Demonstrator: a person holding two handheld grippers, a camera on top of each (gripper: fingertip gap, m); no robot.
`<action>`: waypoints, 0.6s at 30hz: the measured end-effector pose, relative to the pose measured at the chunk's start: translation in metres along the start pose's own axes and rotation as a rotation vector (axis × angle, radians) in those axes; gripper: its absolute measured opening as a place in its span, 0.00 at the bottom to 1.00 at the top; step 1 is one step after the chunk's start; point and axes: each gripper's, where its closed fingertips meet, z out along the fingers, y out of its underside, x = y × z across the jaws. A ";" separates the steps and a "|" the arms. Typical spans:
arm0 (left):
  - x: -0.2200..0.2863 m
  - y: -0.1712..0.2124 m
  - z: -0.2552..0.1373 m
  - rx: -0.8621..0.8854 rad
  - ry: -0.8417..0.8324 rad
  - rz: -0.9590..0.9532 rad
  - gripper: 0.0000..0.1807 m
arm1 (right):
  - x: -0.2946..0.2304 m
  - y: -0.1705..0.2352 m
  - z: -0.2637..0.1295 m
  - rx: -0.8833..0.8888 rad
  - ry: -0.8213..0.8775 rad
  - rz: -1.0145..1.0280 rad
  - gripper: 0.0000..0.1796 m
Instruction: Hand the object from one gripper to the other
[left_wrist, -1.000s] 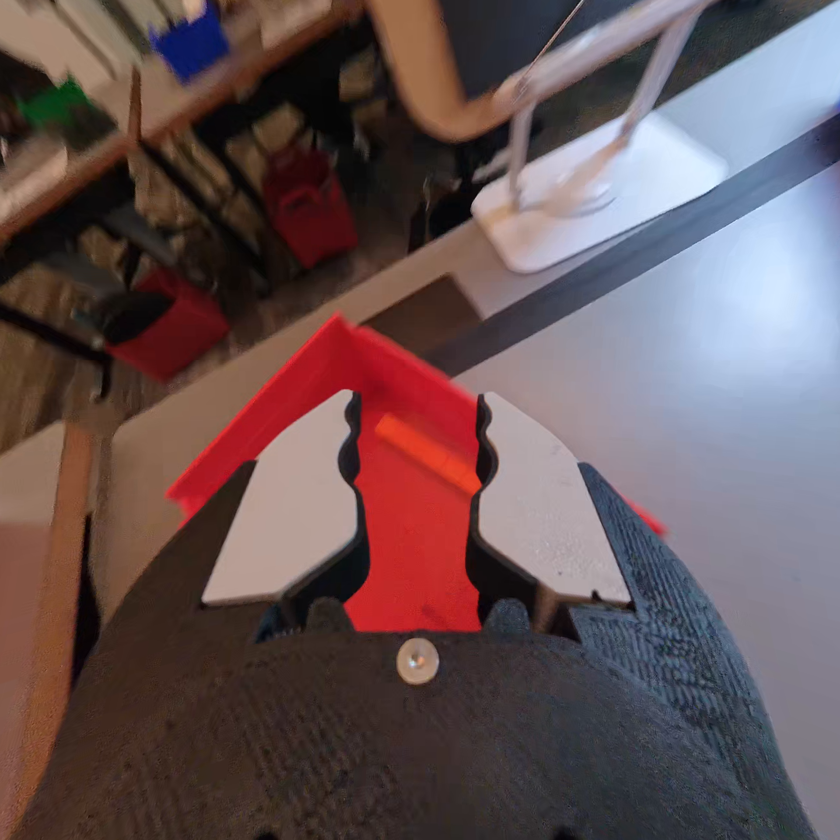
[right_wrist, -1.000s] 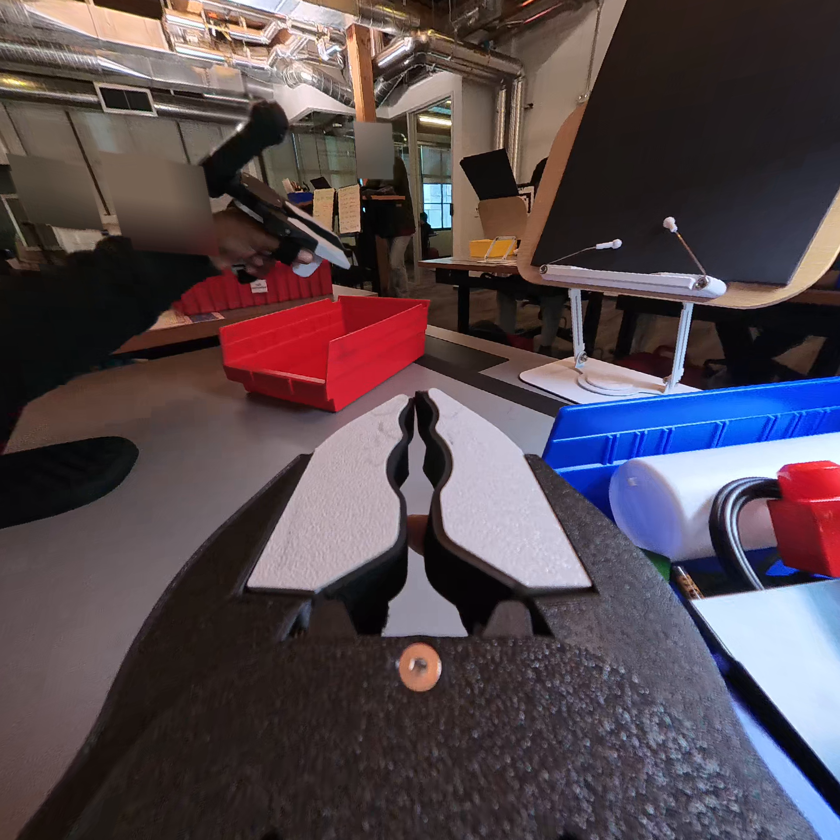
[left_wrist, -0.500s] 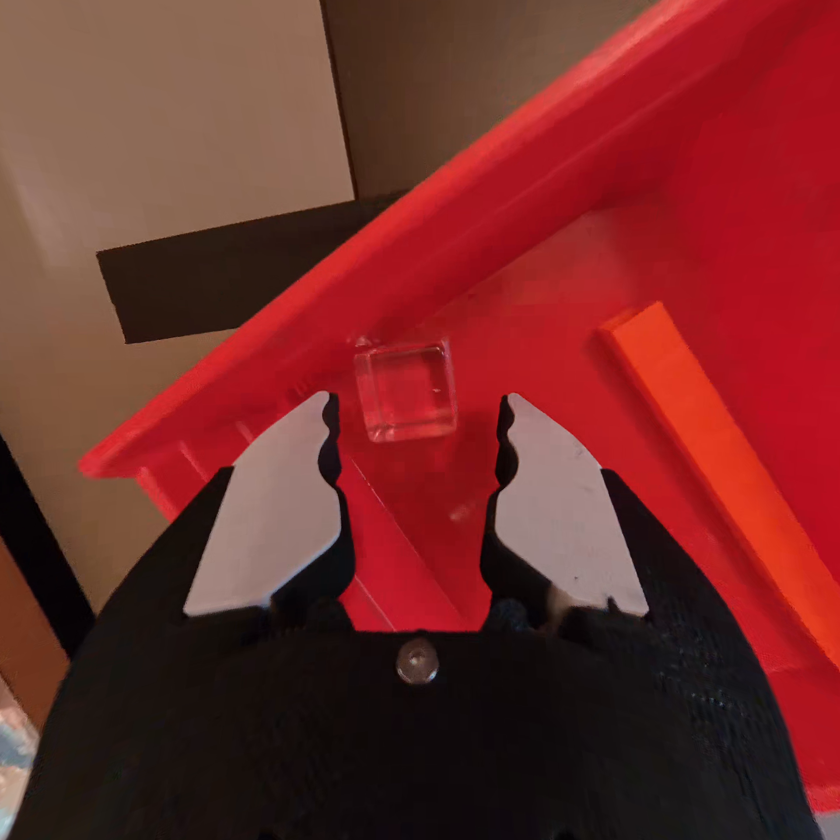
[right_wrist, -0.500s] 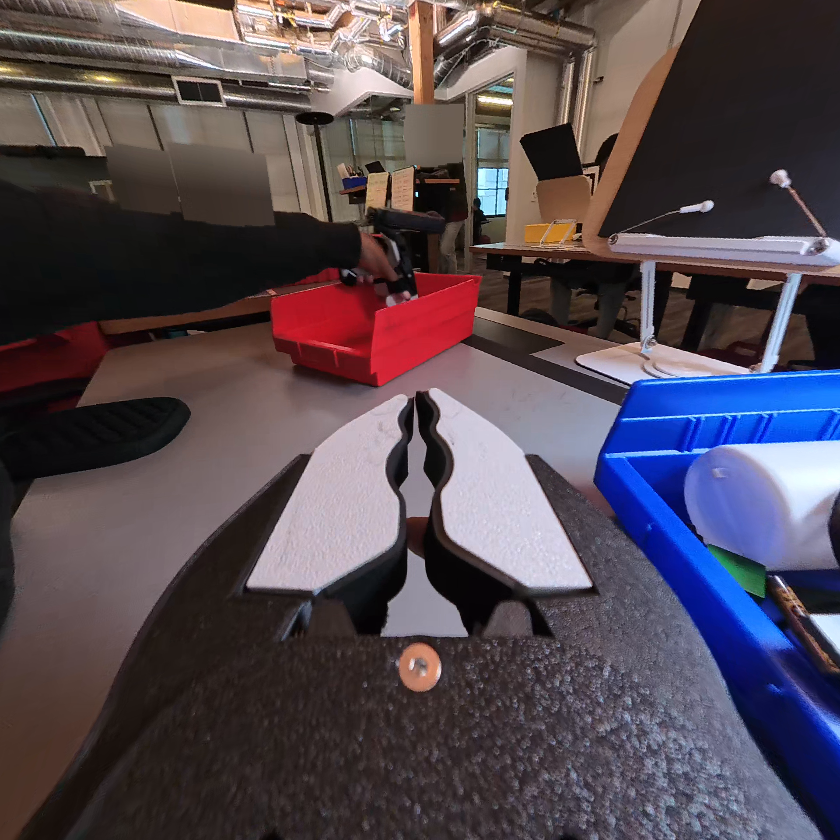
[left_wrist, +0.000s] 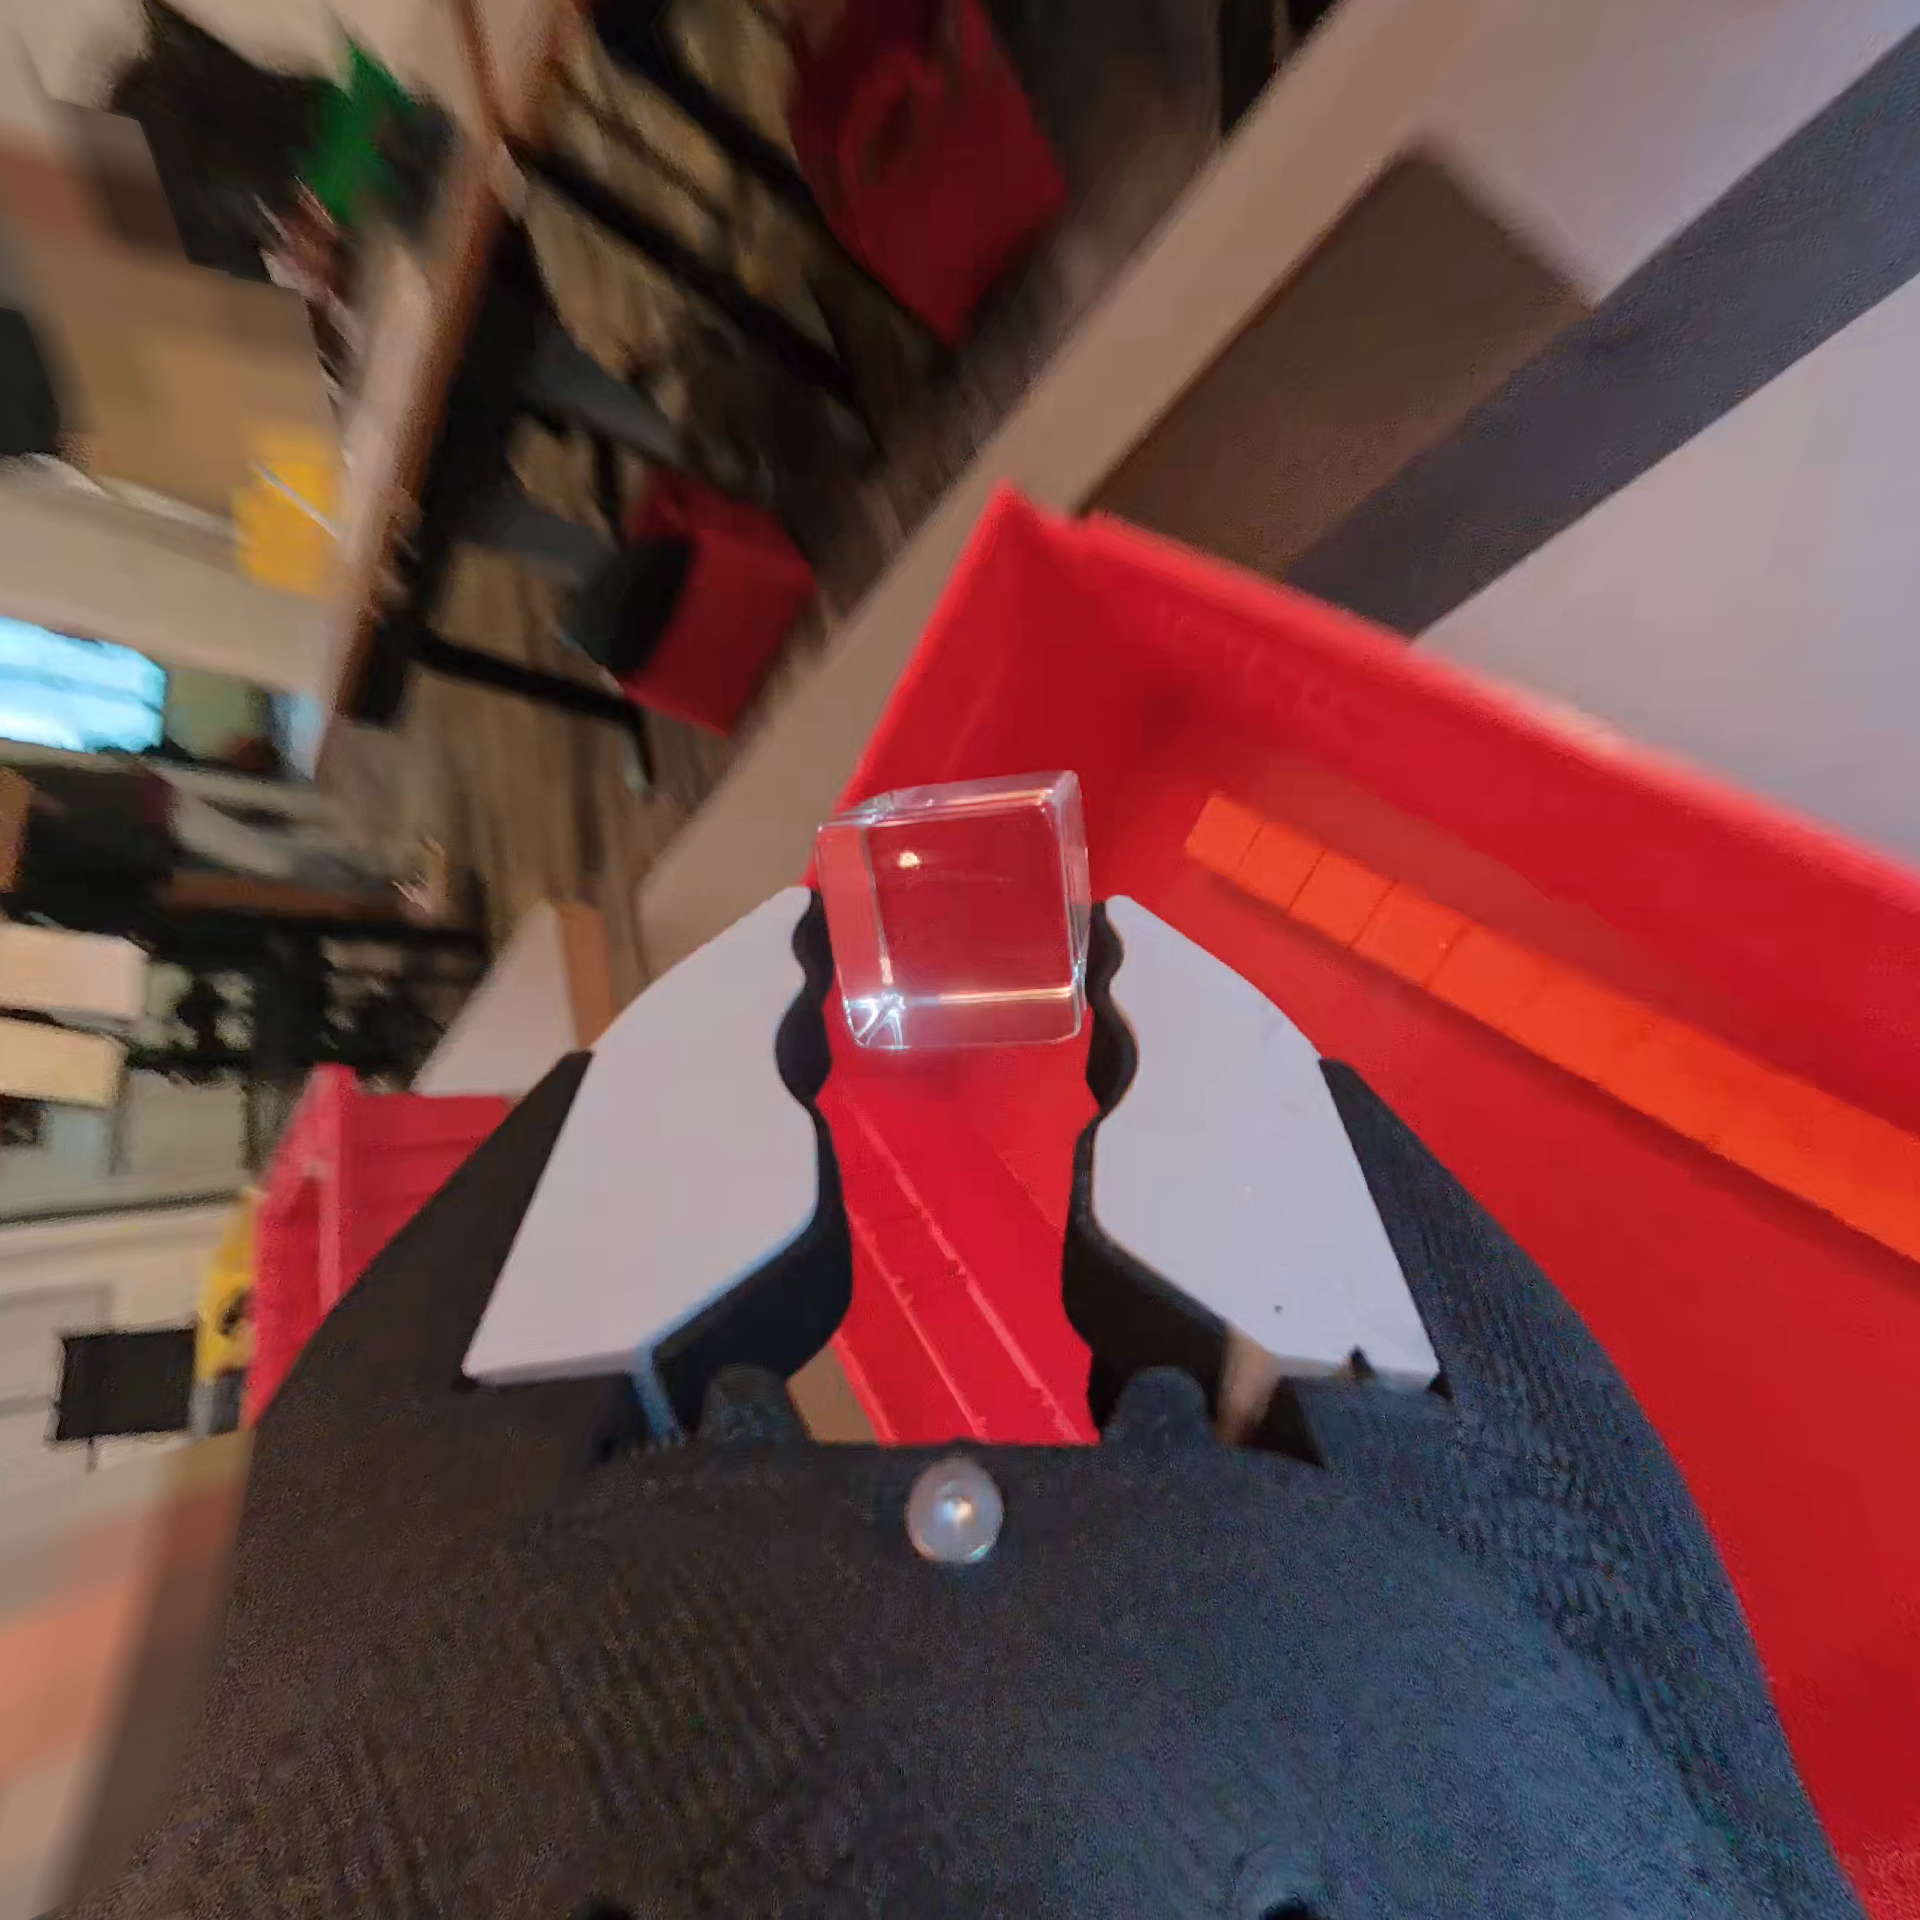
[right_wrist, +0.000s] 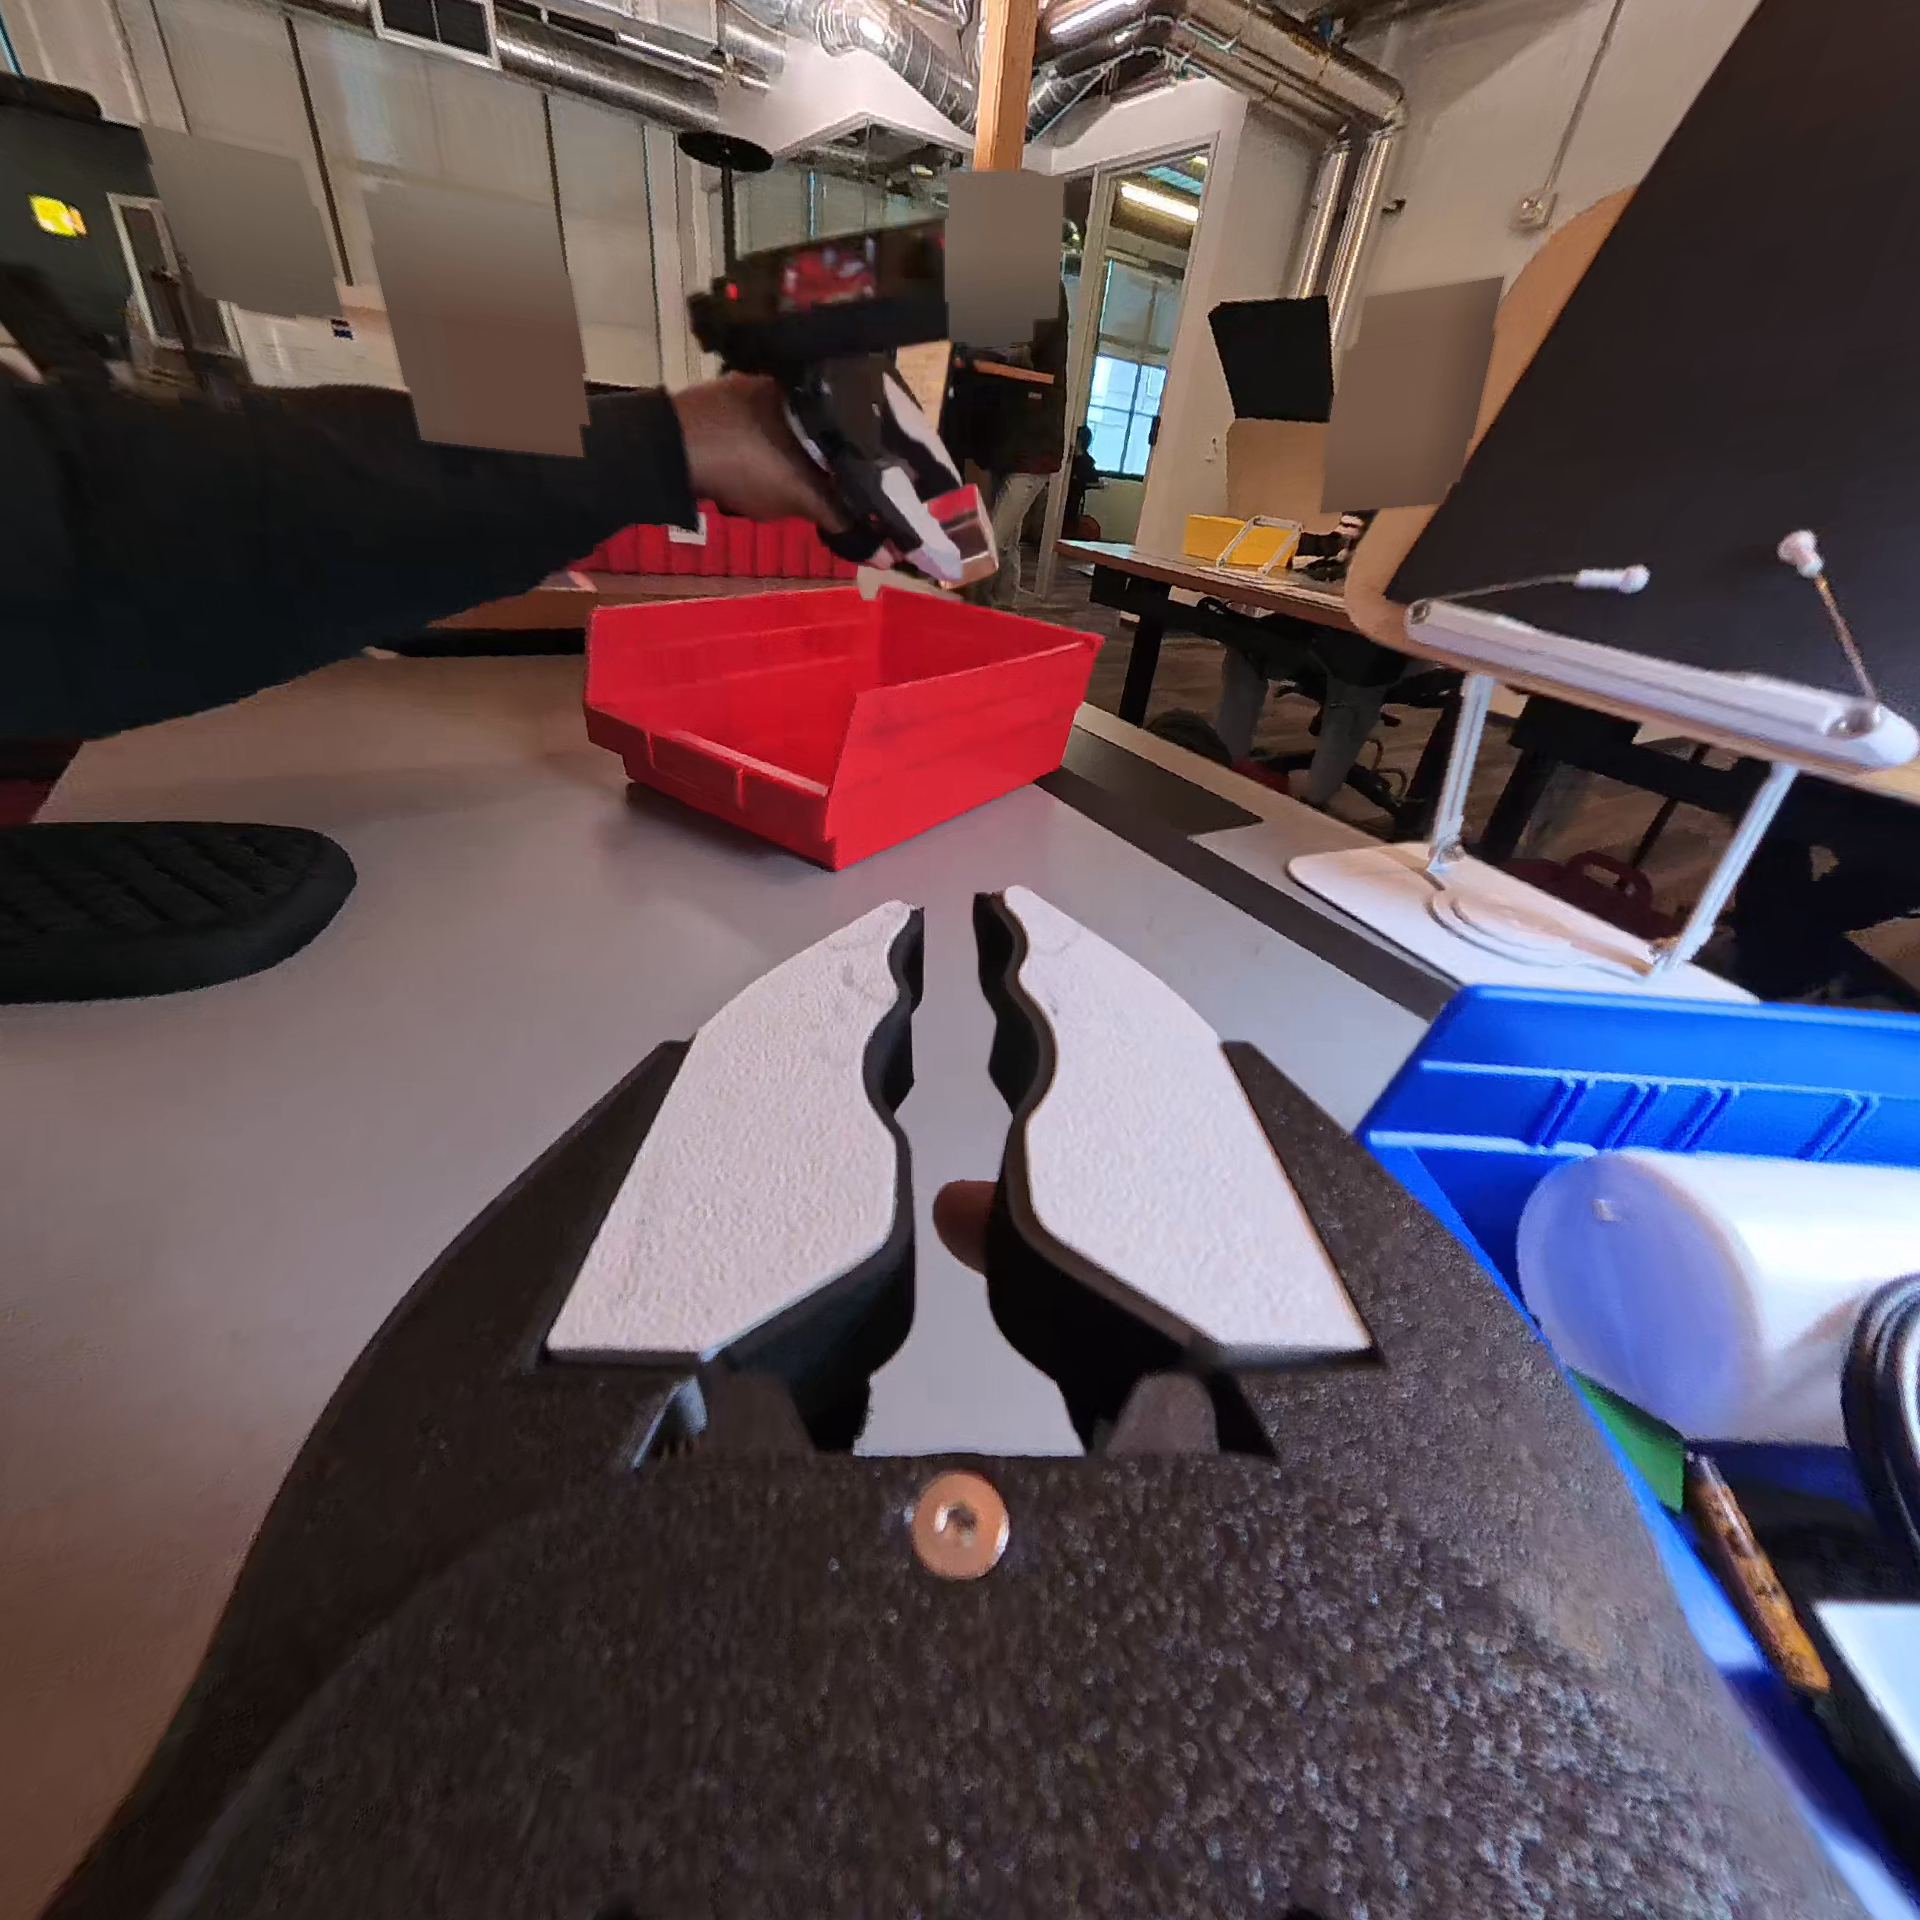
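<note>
My left gripper (left_wrist: 956, 930) is shut on a clear cube (left_wrist: 961, 925), held at its fingertips above the red bin (left_wrist: 1351, 707). An orange bar (left_wrist: 1455, 977) lies inside the bin. In the right wrist view the left gripper (right_wrist: 940, 545) hangs over the red bin (right_wrist: 852, 727) with the cube (right_wrist: 961, 523) in its tips, held by a hand in a dark sleeve. My right gripper (right_wrist: 948, 914) is empty, low over the grey table (right_wrist: 416, 1143), its jaws a narrow gap apart.
A blue bin (right_wrist: 1621, 1091) with a white cylinder (right_wrist: 1683, 1288) sits close on the right. A white stand (right_wrist: 1507, 914) holding a dark board is at the back right. A black pad (right_wrist: 156, 904) lies at the left. The grippers' ends are close to 45 cm from one another. The orange bar (left_wrist: 1455, 977) is about 11 cm from my left fingertips and 40 cm from my right.
My left gripper closed on the clear cube in the red bin and lifted it above the bin. My right gripper's jaws parted slightly from touching.
</note>
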 end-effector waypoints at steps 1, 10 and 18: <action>0.003 -0.017 -0.023 0.082 -0.034 0.017 0.26 | 0.000 -0.008 0.004 0.011 0.008 -0.011 0.06; 0.116 -0.157 -0.222 0.804 0.472 -0.222 0.26 | 0.013 -0.118 0.076 0.099 -0.102 -0.035 0.34; 0.179 -0.167 -0.306 1.015 1.252 -0.385 0.26 | -0.035 -0.116 0.094 0.059 -0.453 0.109 0.29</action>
